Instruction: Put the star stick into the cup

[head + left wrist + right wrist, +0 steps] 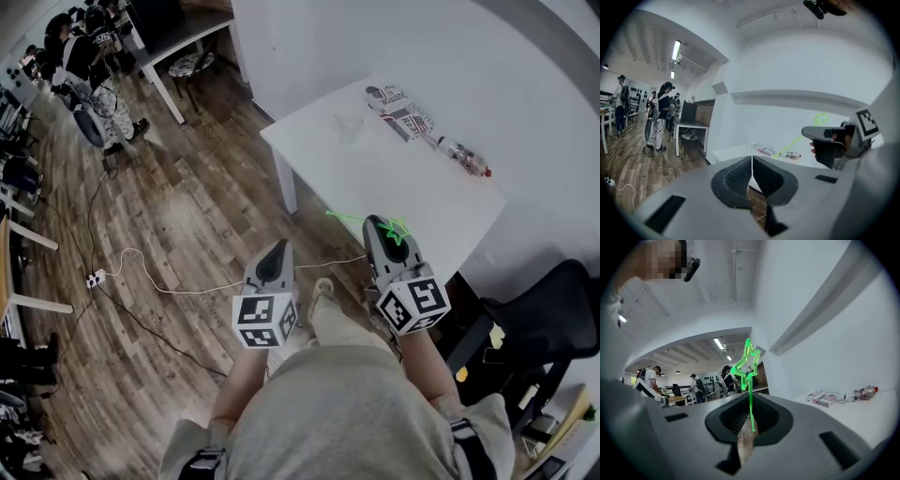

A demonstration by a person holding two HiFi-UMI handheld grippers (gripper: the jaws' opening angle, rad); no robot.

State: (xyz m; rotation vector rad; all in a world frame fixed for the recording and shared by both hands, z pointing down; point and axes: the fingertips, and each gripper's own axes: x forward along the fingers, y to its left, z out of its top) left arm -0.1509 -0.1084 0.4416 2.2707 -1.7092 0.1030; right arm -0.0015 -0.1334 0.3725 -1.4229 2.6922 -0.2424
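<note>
The green star stick (397, 230) is clamped in my right gripper (376, 225), which hovers off the near edge of the white table (403, 187). Its star end lies over the jaws and its thin stem points left. In the right gripper view the star stick (746, 363) stands upright out of the right gripper (750, 414). The clear cup (348, 128) stands upright near the table's far left corner, well beyond the gripper. My left gripper (278, 247) hangs over the wooden floor left of the table, shut and empty, as the left gripper (751, 162) also shows in its own view.
Printed packets (403, 112) and a small bottle (465, 157) lie along the table's far side by the wall. A black chair (548, 328) stands at the right. A white cable (178, 281) runs across the floor. People stand far off (89, 56).
</note>
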